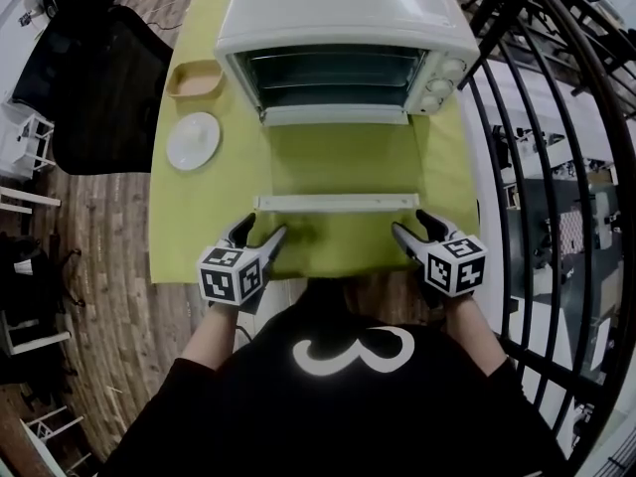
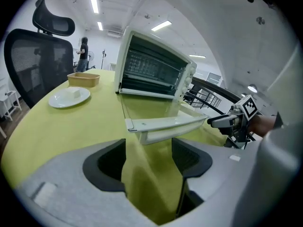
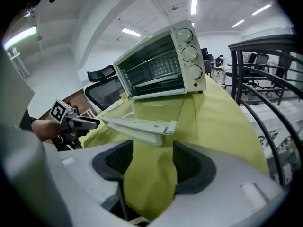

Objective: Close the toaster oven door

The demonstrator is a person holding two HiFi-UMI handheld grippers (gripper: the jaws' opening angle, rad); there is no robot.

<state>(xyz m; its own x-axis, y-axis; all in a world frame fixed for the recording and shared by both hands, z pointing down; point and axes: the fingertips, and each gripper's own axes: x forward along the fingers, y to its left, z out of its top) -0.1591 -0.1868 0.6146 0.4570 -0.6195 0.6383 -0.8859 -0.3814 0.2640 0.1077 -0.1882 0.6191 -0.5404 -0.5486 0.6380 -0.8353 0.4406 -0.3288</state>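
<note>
A white toaster oven [image 1: 343, 28] stands at the far end of a yellow-green table [image 1: 194, 227], its glass door [image 1: 343, 157] folded flat down toward me. The door's white handle bar [image 1: 338, 203] [image 2: 163, 125] [image 3: 137, 126] lies across the front. My left gripper [image 1: 261, 237] [image 2: 149, 162] hovers just short of the bar's left end, jaws wide open with only tablecloth between them. On the other side my right gripper [image 1: 419, 229] [image 3: 151, 167] is open too, a little short of the bar's right end. Neither touches the handle.
A white plate [image 1: 193, 140] and a tan dish [image 1: 194, 79] sit left of the oven. A black office chair [image 1: 99, 78] stands beyond the table's left edge, black metal railing [image 1: 537, 117] along its right. The table's near edge is under the grippers.
</note>
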